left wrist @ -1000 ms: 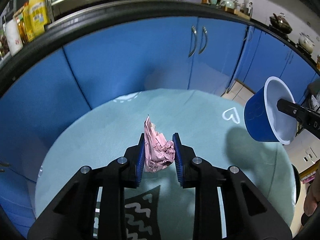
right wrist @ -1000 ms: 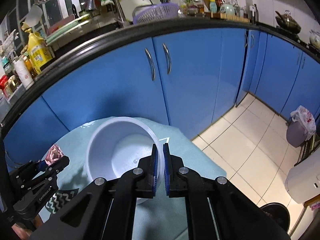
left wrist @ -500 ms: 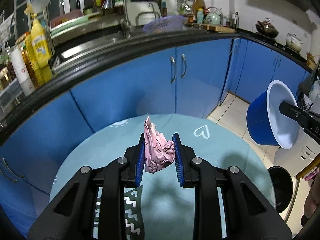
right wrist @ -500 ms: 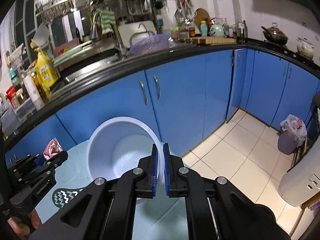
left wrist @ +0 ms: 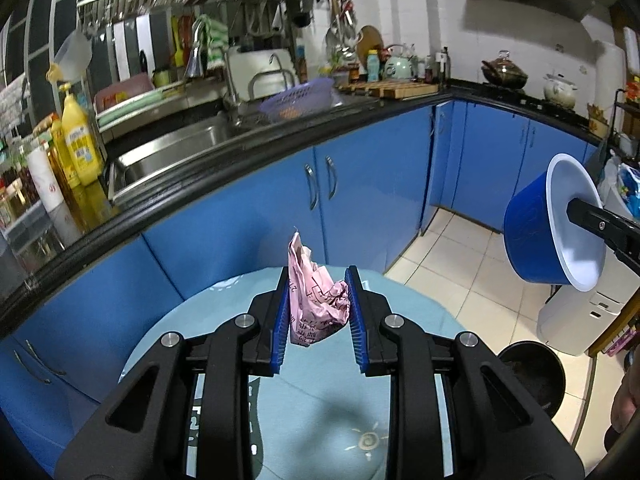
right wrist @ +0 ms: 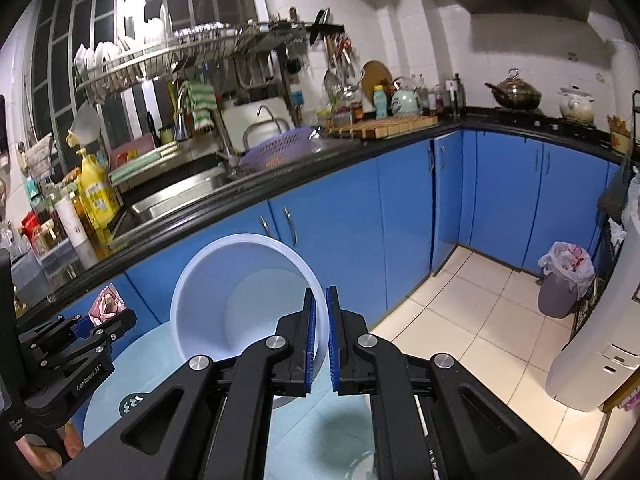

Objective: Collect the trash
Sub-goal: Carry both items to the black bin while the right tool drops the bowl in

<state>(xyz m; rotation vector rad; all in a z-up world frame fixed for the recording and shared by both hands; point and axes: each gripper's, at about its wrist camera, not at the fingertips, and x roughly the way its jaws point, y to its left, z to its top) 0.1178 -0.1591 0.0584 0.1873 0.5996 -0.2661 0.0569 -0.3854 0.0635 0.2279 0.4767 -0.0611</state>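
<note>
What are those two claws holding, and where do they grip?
Left gripper pinches a crumpled pink wrapper by its sides; right gripper clamps the blue bowl's rim.

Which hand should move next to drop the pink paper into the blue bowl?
Probably the left. The left tool is shut on the crumpled pink paper, while the right tool pinches the rim of the empty blue bowl, tipped open toward it and apart from it.

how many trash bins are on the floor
2: a black bin on the tiles beside the round table, and a grey bin with a white bag liner by the far blue cabinets. Others may be hidden.
</note>
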